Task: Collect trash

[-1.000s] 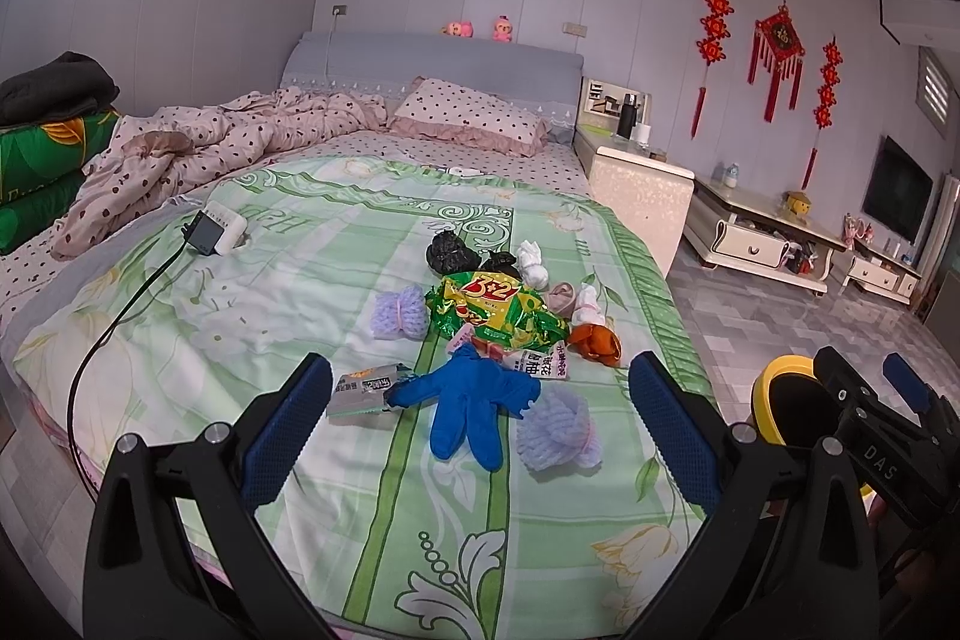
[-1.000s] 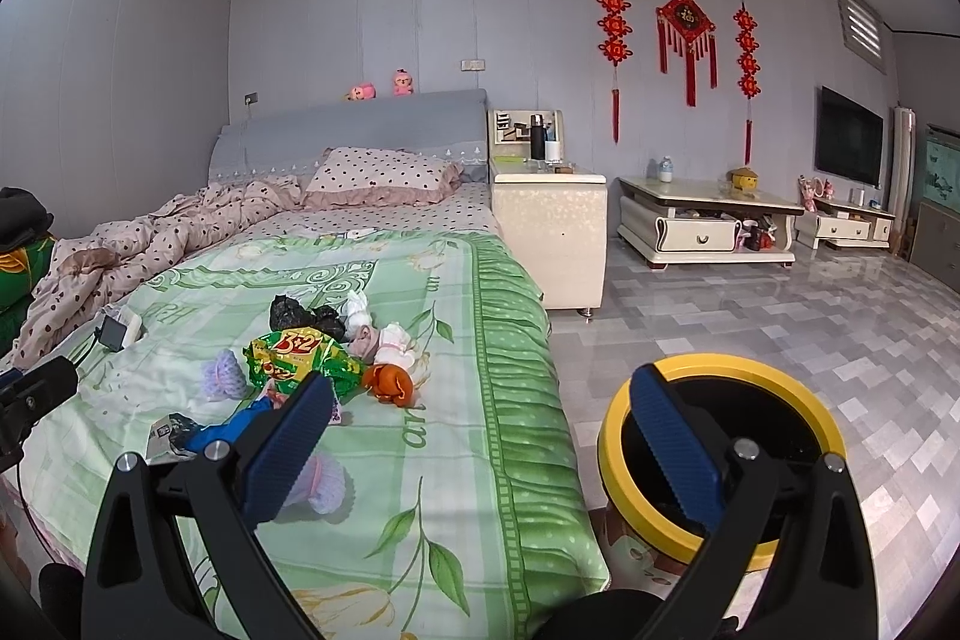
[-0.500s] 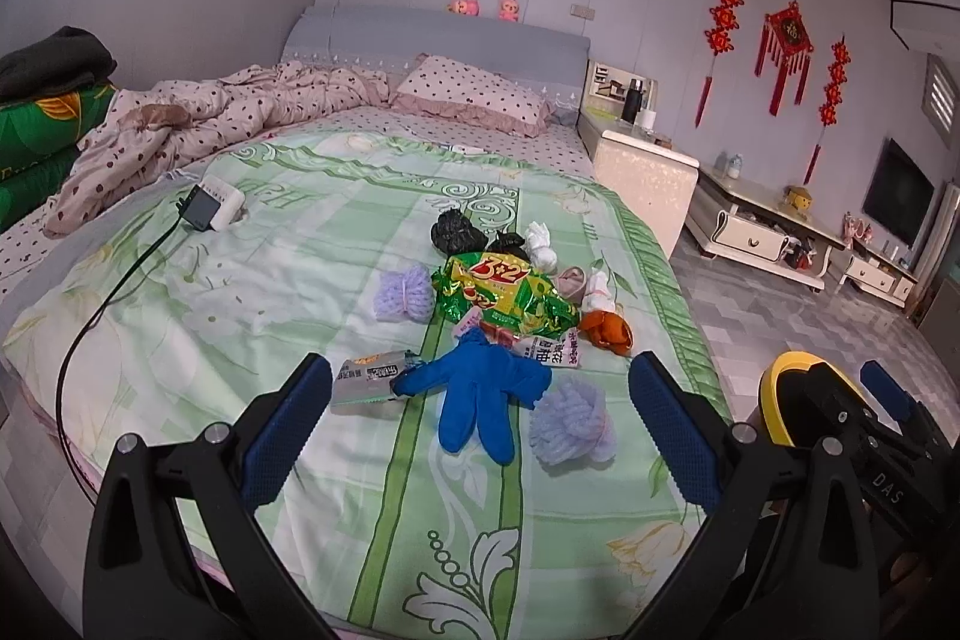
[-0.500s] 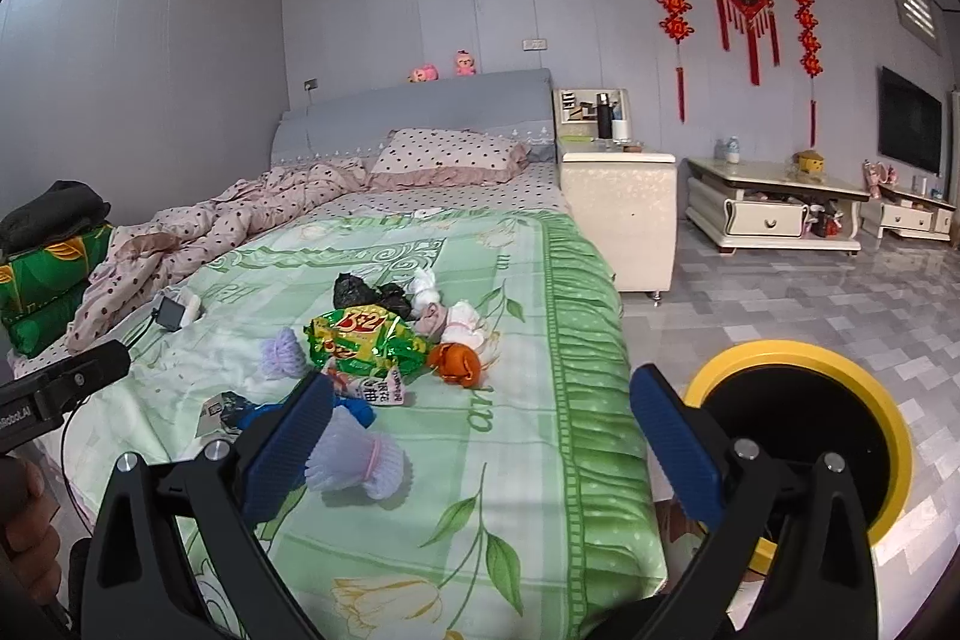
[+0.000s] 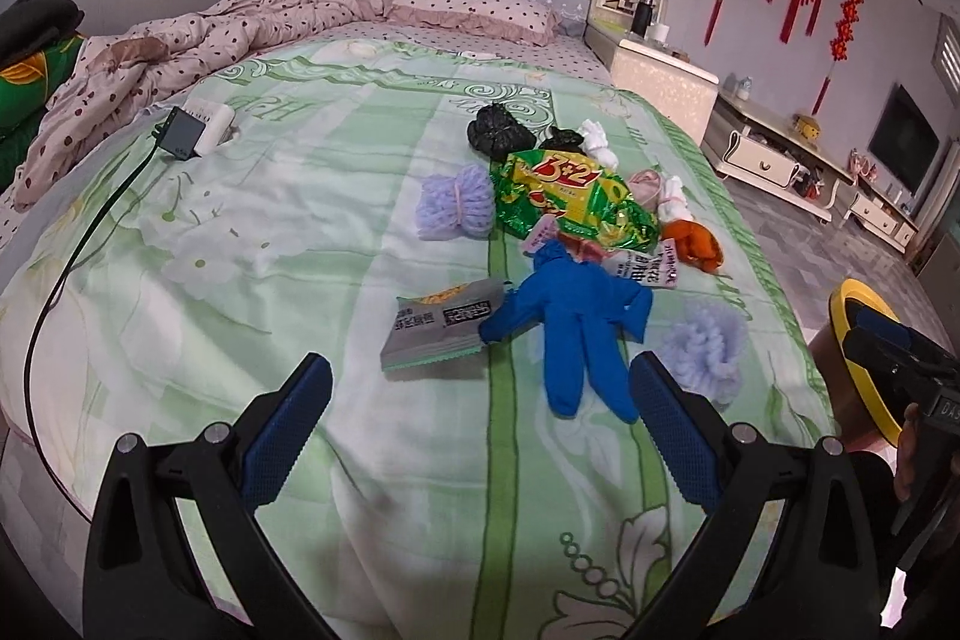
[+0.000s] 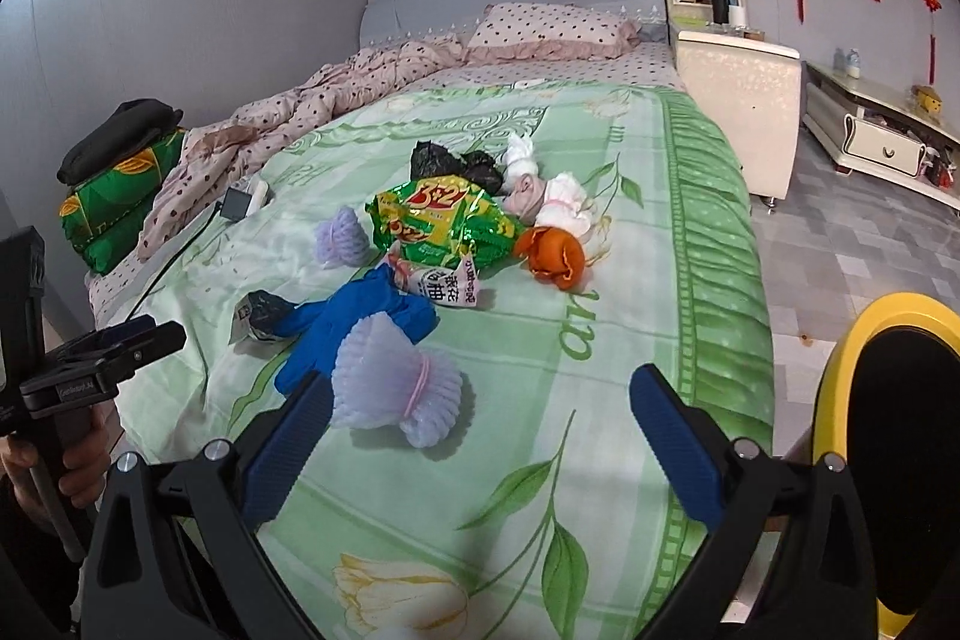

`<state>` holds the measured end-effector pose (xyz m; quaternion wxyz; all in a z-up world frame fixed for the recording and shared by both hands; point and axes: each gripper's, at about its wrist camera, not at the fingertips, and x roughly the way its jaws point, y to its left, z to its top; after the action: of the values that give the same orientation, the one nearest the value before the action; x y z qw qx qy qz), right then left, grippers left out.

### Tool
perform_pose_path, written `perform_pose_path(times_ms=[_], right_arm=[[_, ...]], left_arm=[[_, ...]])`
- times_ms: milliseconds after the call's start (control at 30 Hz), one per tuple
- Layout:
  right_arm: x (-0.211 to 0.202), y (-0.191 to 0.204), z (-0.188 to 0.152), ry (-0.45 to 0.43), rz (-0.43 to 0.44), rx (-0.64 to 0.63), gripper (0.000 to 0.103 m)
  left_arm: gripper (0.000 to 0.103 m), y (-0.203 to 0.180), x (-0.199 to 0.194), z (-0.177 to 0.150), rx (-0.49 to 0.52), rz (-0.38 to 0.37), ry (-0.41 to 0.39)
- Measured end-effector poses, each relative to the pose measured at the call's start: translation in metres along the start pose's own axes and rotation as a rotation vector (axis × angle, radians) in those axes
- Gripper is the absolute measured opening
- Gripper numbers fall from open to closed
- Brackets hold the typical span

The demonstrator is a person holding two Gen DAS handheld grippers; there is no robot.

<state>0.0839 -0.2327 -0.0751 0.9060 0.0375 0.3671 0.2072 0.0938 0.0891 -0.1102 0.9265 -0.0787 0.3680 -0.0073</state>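
Observation:
Trash lies in a heap on the green bedspread [image 5: 300, 244]: a blue glove [image 5: 576, 322], a grey wrapper [image 5: 441, 325], a green snack bag [image 5: 570, 199], an orange peel [image 5: 696, 244], black bags [image 5: 498, 130] and lilac foam nets [image 5: 705, 346]. My left gripper [image 5: 480, 430] is open and empty, just short of the glove and wrapper. My right gripper [image 6: 480, 436] is open and empty, with a foam net [image 6: 396, 388] by its left finger. The glove [image 6: 354, 322] and snack bag [image 6: 438, 220] lie beyond. The yellow-rimmed bin [image 6: 900, 436] stands on the floor to the right.
A charger with a black cable [image 5: 192, 133] lies on the bed's left part. A crumpled dotted quilt [image 5: 180, 46] and pillow [image 5: 474, 4] are at the bed's head. A nightstand [image 6: 738, 100] and TV cabinet [image 6: 882, 136] stand on the right of the bed.
Both grippers have moved in toward the bed and tilted down, so the trash looks larger and nearer. The right view has swung left, putting the bin at its right edge.

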Motion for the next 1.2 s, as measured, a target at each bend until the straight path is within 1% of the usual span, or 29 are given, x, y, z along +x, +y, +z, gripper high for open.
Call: perform_pose_path(times_ms=[33, 100, 133, 300, 400, 500, 567, 667, 800, 833, 867, 900, 933, 967, 1000, 1033, 1067, 1133, 1200], right_arm=[[0.006, 0.0, 0.0, 0.014, 0.011, -0.006, 0.096], [0.02, 0.003, 0.003, 0.047, 0.042, -0.013, 0.096], [0.027, 0.004, 0.005, 0.062, 0.053, -0.014, 0.096], [0.054, 0.01, 0.011, 0.116, 0.079, -0.027, 0.096], [0.066, 0.013, 0.013, 0.142, 0.098, -0.042, 0.096], [0.075, 0.018, 0.015, 0.161, 0.116, -0.058, 0.096], [0.083, 0.019, 0.015, 0.177, 0.123, -0.062, 0.096], [0.095, 0.019, 0.016, 0.205, 0.14, -0.053, 0.096], [0.106, 0.021, 0.017, 0.231, 0.169, -0.05, 0.096], [0.109, 0.021, 0.017, 0.237, 0.184, -0.046, 0.095], [0.111, 0.021, 0.017, 0.24, 0.197, -0.044, 0.091], [0.113, 0.022, 0.017, 0.243, 0.203, -0.045, 0.084], [0.116, 0.024, 0.017, 0.251, 0.206, -0.049, 0.081], [0.118, 0.025, 0.016, 0.259, 0.206, -0.05, 0.076], [0.122, 0.025, 0.015, 0.27, 0.21, -0.046, 0.073], [0.125, 0.025, 0.014, 0.278, 0.212, -0.042, 0.073], [0.126, 0.026, 0.013, 0.277, 0.209, -0.042, 0.071], [0.125, 0.026, 0.013, 0.271, 0.209, -0.045, 0.068], [0.126, 0.024, 0.012, 0.276, 0.227, -0.031, 0.064]], left_arm=[[0.095, 0.005, 0.007, 0.002, -0.009, 0.006, 0.014], [0.095, 0.014, 0.02, 0.007, -0.028, -0.019, 0.04], [0.095, 0.017, 0.026, 0.011, -0.039, -0.02, 0.049], [0.095, 0.03, 0.051, 0.022, -0.04, -0.023, 0.045], [0.095, 0.036, 0.06, 0.022, -0.029, -0.035, 0.058], [0.095, 0.037, 0.068, 0.021, 0.011, -0.042, 0.074], [0.095, 0.037, 0.076, 0.021, 0.02, -0.05, 0.089], [0.095, 0.039, 0.089, 0.021, 0.016, -0.043, 0.11], [0.094, 0.05, 0.101, 0.02, -0.022, -0.075, 0.12], [0.092, 0.05, 0.102, 0.019, -0.022, -0.08, 0.116], [0.083, 0.051, 0.102, 0.018, -0.018, -0.088, 0.115], [0.075, 0.052, 0.103, 0.016, -0.015, -0.1, 0.119], [0.074, 0.053, 0.105, 0.015, -0.019, -0.116, 0.125], [0.069, 0.055, 0.106, 0.013, -0.029, -0.128, 0.127], [0.062, 0.056, 0.107, 0.011, -0.036, -0.135, 0.127], [0.06, 0.056, 0.108, 0.01, -0.036, -0.135, 0.126], [0.054, 0.056, 0.108, 0.01, -0.032, -0.133, 0.122], [0.053, 0.058, 0.108, 0.009, -0.039, -0.142, 0.113], [0.05, 0.061, 0.108, 0.01, -0.062, -0.151, 0.108]])
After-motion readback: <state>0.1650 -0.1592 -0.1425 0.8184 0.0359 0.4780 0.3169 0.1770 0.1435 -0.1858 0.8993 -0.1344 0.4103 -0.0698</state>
